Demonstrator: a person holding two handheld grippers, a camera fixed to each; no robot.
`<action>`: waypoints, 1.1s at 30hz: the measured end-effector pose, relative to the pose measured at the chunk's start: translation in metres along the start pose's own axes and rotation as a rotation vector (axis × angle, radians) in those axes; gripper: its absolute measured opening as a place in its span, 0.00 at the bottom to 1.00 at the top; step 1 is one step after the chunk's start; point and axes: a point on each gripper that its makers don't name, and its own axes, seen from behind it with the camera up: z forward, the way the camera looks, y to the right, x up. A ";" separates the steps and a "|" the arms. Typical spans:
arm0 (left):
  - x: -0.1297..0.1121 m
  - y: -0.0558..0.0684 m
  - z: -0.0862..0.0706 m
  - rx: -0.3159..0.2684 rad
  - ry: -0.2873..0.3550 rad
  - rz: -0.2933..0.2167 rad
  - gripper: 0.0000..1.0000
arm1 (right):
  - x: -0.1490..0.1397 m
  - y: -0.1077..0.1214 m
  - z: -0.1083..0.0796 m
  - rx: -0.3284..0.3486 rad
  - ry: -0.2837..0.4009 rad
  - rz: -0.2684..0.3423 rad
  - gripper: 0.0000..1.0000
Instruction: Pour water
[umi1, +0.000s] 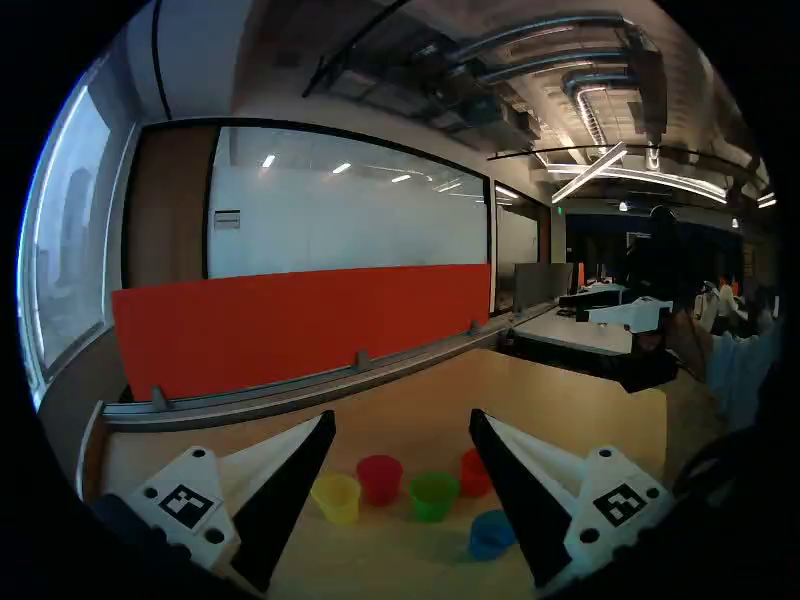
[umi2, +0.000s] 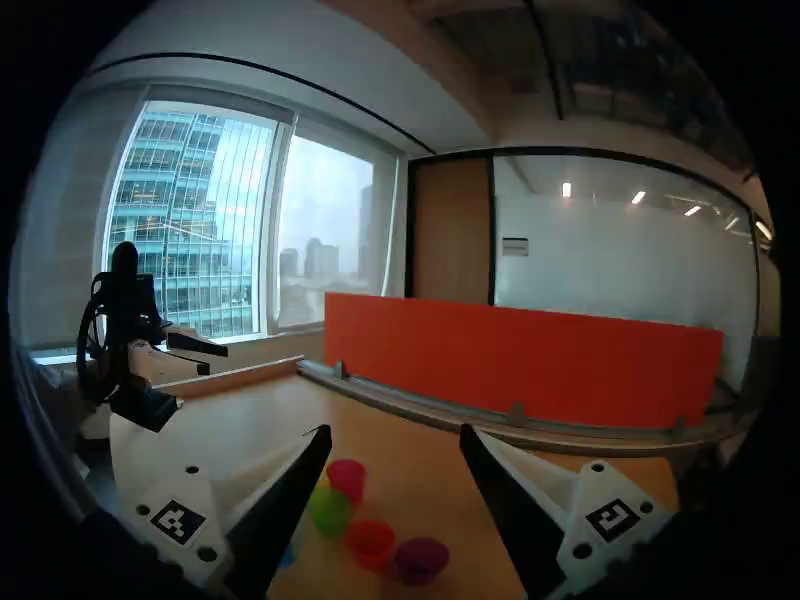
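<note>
In the left gripper view, my left gripper (umi1: 401, 414) is spread wide and grips nothing. Low in the frame, between its fingers, five cups sit on the wooden desk (umi1: 580, 395): yellow cup (umi1: 337, 497), red cup (umi1: 380, 477), green cup (umi1: 434, 495), orange cup (umi1: 473, 472) and blue cup (umi1: 490, 533).

In the right gripper view, my right gripper (umi2: 395, 430) is equally wide and empty. The cups cluster at lower centre, nearer its left finger. The left gripper hangs at mid left, before the window (umi2: 220, 230).
</note>
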 end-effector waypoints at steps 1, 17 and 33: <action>-0.001 0.000 0.000 -0.002 -0.006 0.003 1.00 | -0.001 -0.001 0.000 0.004 -0.004 -0.001 0.99; -0.040 0.005 0.005 -0.061 -0.118 0.063 1.00 | -0.046 -0.028 -0.008 0.117 -0.139 -0.053 0.99; -0.074 -0.003 0.024 -0.085 -0.186 0.070 1.00 | -0.074 -0.033 -0.004 0.172 -0.195 -0.052 0.99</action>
